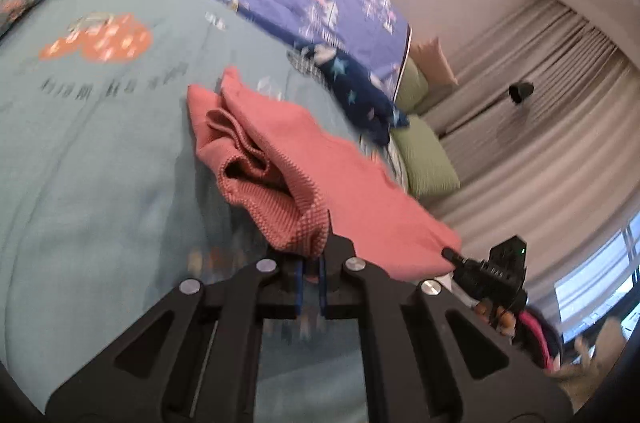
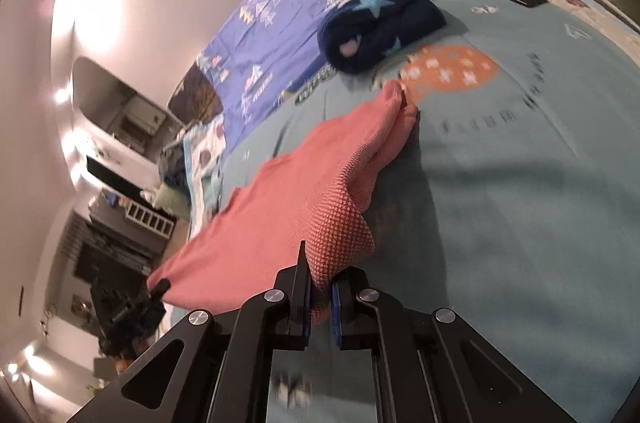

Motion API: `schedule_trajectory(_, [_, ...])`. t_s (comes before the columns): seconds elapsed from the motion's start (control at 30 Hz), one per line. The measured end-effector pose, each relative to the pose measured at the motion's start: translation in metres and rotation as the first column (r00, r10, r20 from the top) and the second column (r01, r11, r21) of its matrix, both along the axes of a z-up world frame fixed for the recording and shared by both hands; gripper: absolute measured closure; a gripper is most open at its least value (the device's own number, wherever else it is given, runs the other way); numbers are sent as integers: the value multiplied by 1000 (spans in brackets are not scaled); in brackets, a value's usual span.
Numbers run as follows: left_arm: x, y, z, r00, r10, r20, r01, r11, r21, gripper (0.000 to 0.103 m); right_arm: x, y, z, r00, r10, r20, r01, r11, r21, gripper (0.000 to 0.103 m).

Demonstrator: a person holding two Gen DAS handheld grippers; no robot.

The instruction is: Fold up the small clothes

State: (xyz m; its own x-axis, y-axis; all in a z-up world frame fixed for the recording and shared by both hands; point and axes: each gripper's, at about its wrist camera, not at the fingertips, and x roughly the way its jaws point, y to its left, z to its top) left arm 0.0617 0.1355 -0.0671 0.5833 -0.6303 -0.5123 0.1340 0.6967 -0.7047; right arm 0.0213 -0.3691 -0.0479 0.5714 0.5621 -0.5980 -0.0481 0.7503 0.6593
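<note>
Pink garment (image 1: 320, 159) lifted over the teal bedspread (image 1: 100, 151), far end trailing on it. Left gripper (image 1: 311, 273) and right gripper (image 2: 320, 297) each pinch a near corner. Mid-fold, likely; next: carry both corners forward evenly onto the far edge.

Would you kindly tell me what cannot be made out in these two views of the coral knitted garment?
- Left wrist: the coral knitted garment is motion-blurred; its type is unclear.
- Left wrist: the pinched edge is hidden inside the left gripper jaws.
- Right wrist: the edge held by the right gripper is covered likewise.
- Both: lettering on the teal bedspread is too blurred to read.
</note>
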Motion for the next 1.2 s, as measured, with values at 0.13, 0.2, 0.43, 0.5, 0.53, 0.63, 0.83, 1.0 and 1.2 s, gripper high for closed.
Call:
schedule_trajectory(0.13, [-36, -1, -25, 995, -10, -102, 9, 1000, -2, 96, -40, -6, -24, 994, -7, -108, 4, 1000, -22, 95])
schedule_trajectory(0.2, [-43, -1, -36, 990, -18, -140, 19, 1000, 10, 96, -53, -14, -38, 985, -32, -172, 27, 999, -29, 94])
schedule_trajectory(0.43, [-50, 23, -14, 992, 85, -95, -64, 978, 200, 80, -67, -53, -38, 969, -167, -183, 151, 983, -101, 91])
schedule_trajectory(0.5, [-49, 23, -5, 996, 73, -49, -61, 974, 216, 73, -63, -50, -37, 978, -136, -158, 122, 988, -91, 88])
schedule_trajectory(0.53, [-48, 22, -3, 997, 66, -41, -57, 976, 209, 69, -63, -48, -38, 980, -127, -153, 113, 989, -93, 87])
schedule_trajectory(0.63, [-44, 10, -15, 997, 33, -68, -19, 981, 195, 67, -63, -36, -42, 988, -78, -136, 68, 994, -80, 82])
schedule_trajectory(0.83, [-44, -2, -40, 992, 15, -128, 12, 979, 204, 87, -53, -23, -49, 995, -8, -100, 3, 999, -51, 53])
schedule_trajectory(1.0, [-48, 3, -17, 998, 17, -61, -9, 992, 126, 99, -54, -7, -22, 997, 79, 9, -79, 997, -26, 89])
schedule_trajectory(1.2, [-66, 22, 7, 997, 72, -9, -69, 973, 219, 99, -71, -17, 2, 999, 41, 20, -38, 987, -157, 89])
